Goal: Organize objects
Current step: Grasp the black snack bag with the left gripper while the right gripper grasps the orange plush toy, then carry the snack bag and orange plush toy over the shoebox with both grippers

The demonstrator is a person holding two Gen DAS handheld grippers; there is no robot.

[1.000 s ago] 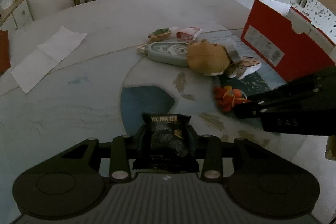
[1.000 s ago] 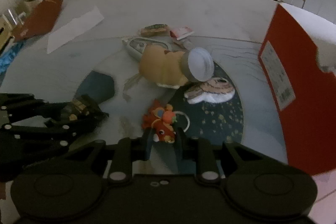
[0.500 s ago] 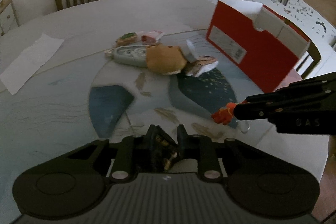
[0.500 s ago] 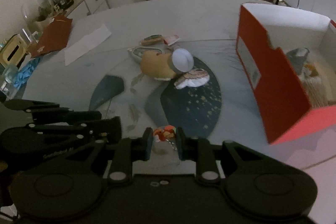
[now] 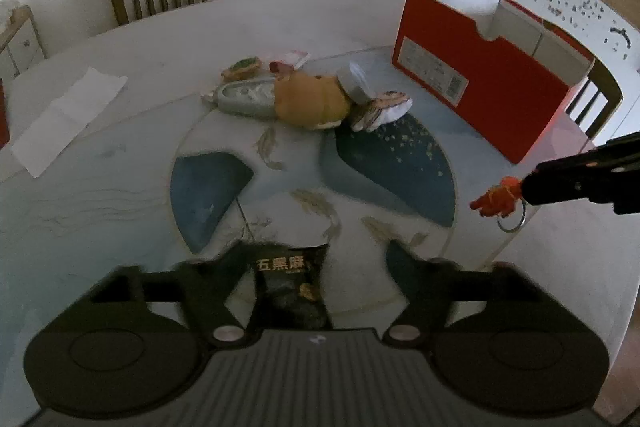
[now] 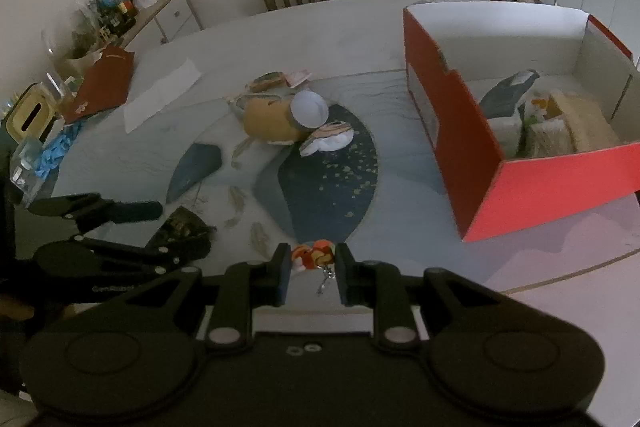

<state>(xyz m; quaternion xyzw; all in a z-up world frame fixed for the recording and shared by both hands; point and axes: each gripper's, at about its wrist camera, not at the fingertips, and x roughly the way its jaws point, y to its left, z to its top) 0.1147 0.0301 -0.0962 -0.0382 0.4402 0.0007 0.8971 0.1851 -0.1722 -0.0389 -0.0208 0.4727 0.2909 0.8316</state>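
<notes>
Left wrist view: the left claw (image 5: 318, 267) has its fingers spread wide, and a black snack packet (image 5: 291, 287) with gold characters sits in the gap, close against the left finger; whether it touches that finger or just lies on the bench (image 5: 120, 187) below cannot be told. Farther back, on the patterned middle of the bench, a tan plush toy (image 5: 310, 99) lies on its side, touching a silver pouch (image 5: 248, 98) on one side and a small striped plush (image 5: 382, 109) on the other. Two small wrapped snacks (image 5: 266, 63) lie just behind them. A red shoebox (image 5: 480, 79) stands open at the right, and a white sheet of paper (image 5: 68, 125) lies well apart at the left. The right claw reaches in from the right edge, pinching an orange keychain toy (image 5: 498, 197) whose metal ring hangs below.

Right wrist view: the right claw (image 6: 311, 263) is closed on the orange keychain toy (image 6: 314, 255), held above the bench edge, its ring and chain dangling. The red shoebox (image 6: 448, 139) is to the right, already holding several pale soft items and a dark pouch. The left claw (image 6: 152, 227) is at the lower left, spread apart, with the black snack packet (image 6: 182, 229) between its fingers
</notes>
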